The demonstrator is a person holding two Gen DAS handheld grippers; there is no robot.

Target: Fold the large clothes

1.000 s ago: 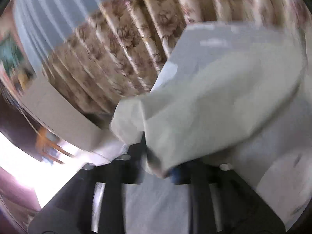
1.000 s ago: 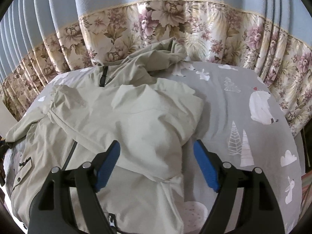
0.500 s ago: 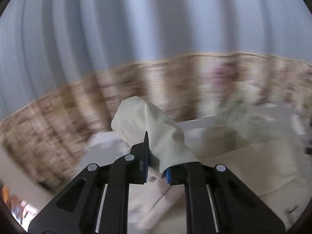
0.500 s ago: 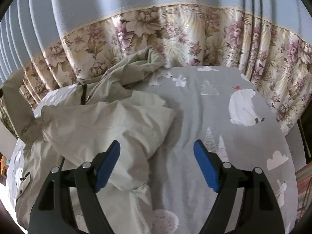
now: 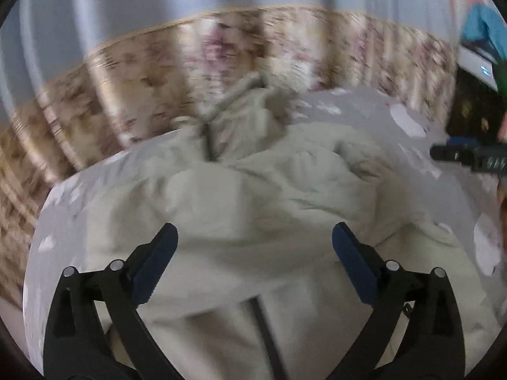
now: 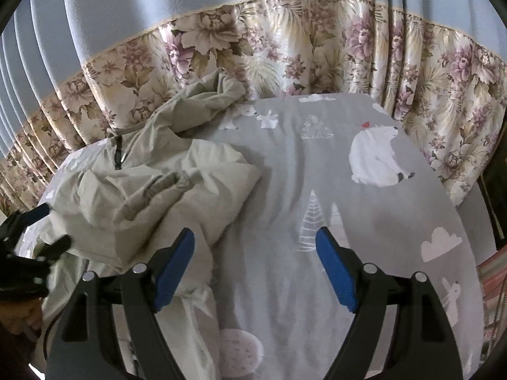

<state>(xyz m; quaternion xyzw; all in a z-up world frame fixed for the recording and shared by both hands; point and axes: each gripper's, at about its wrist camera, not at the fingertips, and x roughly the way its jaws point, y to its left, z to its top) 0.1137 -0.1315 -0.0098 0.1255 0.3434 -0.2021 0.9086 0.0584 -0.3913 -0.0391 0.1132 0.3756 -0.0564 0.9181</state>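
The left gripper (image 5: 253,247) is opening its jaws, nothing between them, over the beige jacket (image 5: 240,209) on the bed (image 6: 364,221). The right gripper (image 6: 255,247) hovers open and empty. Sleeve-folding looks underway; next, probably grasp a side edge.

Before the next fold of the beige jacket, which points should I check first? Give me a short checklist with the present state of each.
1. Left gripper free of cloth: ok, its fingers are opening, nothing between them.
2. Right gripper empty: ok, fingers wide apart over the grey sheet.
3. Jacket fully on the bed: ok, as far as both views show.
4. Sleeve laid across the body: ok, but bunched, not flat.
5. Hood tucked in: not ok, it is crumpled against the curtain.
6. Front zipper closed: cannot tell, the view is blurred.
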